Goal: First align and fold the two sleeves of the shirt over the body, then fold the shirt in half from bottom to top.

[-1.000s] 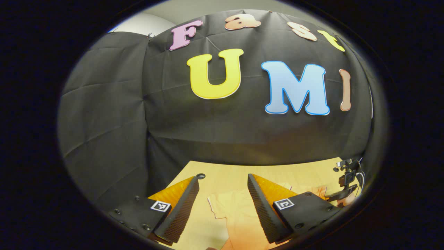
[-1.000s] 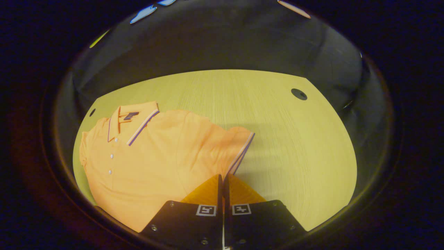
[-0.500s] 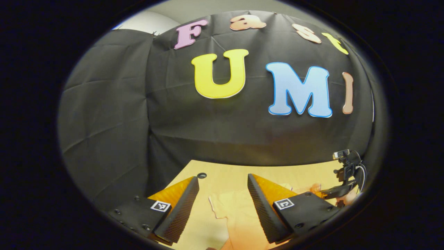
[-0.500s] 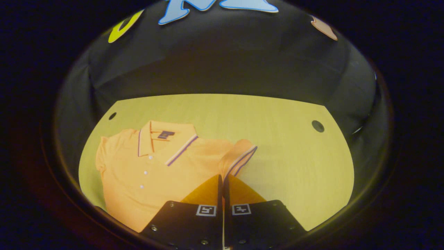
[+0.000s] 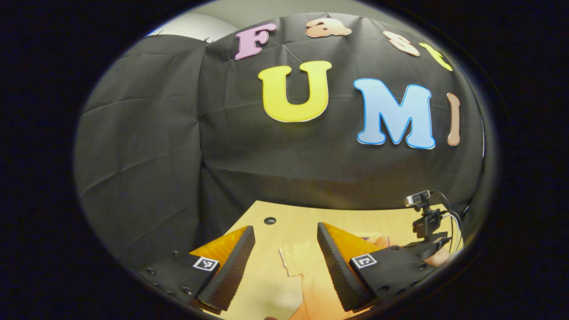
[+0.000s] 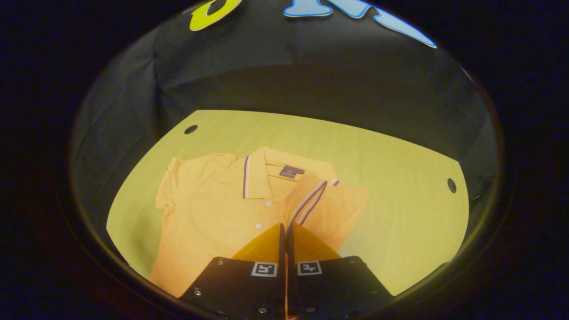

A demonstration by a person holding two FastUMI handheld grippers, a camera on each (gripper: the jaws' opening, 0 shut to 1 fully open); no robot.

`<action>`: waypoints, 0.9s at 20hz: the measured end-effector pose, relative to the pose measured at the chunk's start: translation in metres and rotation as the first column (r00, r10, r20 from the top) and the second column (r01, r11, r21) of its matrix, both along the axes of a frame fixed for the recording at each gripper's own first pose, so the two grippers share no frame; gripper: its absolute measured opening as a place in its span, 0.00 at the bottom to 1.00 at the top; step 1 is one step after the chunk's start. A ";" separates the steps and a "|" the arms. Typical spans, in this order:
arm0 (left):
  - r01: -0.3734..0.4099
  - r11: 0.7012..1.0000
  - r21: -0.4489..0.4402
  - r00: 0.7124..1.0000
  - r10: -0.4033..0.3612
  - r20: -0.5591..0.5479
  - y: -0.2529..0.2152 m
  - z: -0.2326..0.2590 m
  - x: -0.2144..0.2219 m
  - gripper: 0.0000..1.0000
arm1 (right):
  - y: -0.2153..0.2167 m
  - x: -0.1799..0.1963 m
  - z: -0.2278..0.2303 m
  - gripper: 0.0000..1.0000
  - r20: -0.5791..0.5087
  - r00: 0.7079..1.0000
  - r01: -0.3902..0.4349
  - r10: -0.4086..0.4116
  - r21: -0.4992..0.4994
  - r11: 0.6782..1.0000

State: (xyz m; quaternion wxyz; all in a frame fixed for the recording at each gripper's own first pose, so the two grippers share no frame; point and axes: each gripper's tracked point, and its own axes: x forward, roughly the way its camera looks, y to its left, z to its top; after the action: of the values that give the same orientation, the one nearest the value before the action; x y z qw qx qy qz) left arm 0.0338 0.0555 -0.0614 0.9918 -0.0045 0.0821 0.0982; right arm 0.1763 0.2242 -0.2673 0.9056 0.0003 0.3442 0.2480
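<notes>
Right hand-held gripper (image 6: 284,231), bottom centre of right gripper view: fingers clamped on sleeve (image 6: 306,200), lifted over shirt (image 6: 213,213) lying on counter (image 6: 400,178). Left hand-held gripper (image 5: 284,255): fingers apart, holding nothing.

The lower body and hem of the shirt (image 6: 209,213) are cut off at the bottom edge of the right gripper view and partly covered by the right gripper (image 6: 284,231). The fabric held between its fingers is hidden at the contact line. In the left gripper view, the shirt (image 5: 306,266) is partly concealed behind the left gripper's right finger (image 5: 342,262). The table's (image 6: 400,213) near edge is out of frame.
</notes>
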 end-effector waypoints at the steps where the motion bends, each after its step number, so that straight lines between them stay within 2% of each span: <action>1: -0.005 1.000 0.000 1.000 0.005 -0.002 0.002 -0.001 -0.002 0.93 | 0.003 -0.002 -0.005 0.02 -0.008 1.000 -0.007 0.007 -0.011 1.000; 3: -0.013 1.000 -0.002 1.000 0.013 -0.005 0.007 -0.002 -0.003 0.93 | 0.008 -0.005 -0.011 0.02 -0.027 0.999 -0.021 0.020 -0.020 1.000; 5: -0.018 1.000 -0.008 1.000 0.018 -0.008 0.010 -0.005 -0.003 0.94 | 0.015 -0.013 -0.014 0.09 -0.065 0.997 -0.043 0.043 0.010 0.999; 7: -0.019 1.000 -0.015 1.000 0.019 -0.012 0.011 -0.008 -0.003 0.94 | 0.014 -0.013 -0.014 0.19 -0.069 0.997 -0.044 0.045 0.016 0.999; 8: -0.020 1.000 -0.019 1.000 0.019 -0.014 0.012 -0.010 -0.002 0.94 | 0.010 -0.012 -0.014 0.33 -0.061 0.997 -0.038 0.038 0.005 0.999; 9: -0.019 1.000 -0.023 1.000 0.019 -0.016 0.012 -0.011 0.000 0.94 | 0.009 -0.013 -0.012 0.35 -0.056 0.998 -0.036 0.036 0.004 0.999; 18: 0.012 1.000 -0.021 0.997 -0.013 -0.070 0.018 -0.047 0.034 0.93 | -0.007 -0.032 0.020 0.35 0.000 1.000 -0.020 0.020 0.057 0.998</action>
State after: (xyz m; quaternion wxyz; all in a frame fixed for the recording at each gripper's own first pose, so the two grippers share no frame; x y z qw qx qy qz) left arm 0.0673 0.0733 -0.1087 0.9888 -0.0107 0.1177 0.0913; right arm 0.1444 0.2168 -0.2472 0.9026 0.0226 0.3371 0.2667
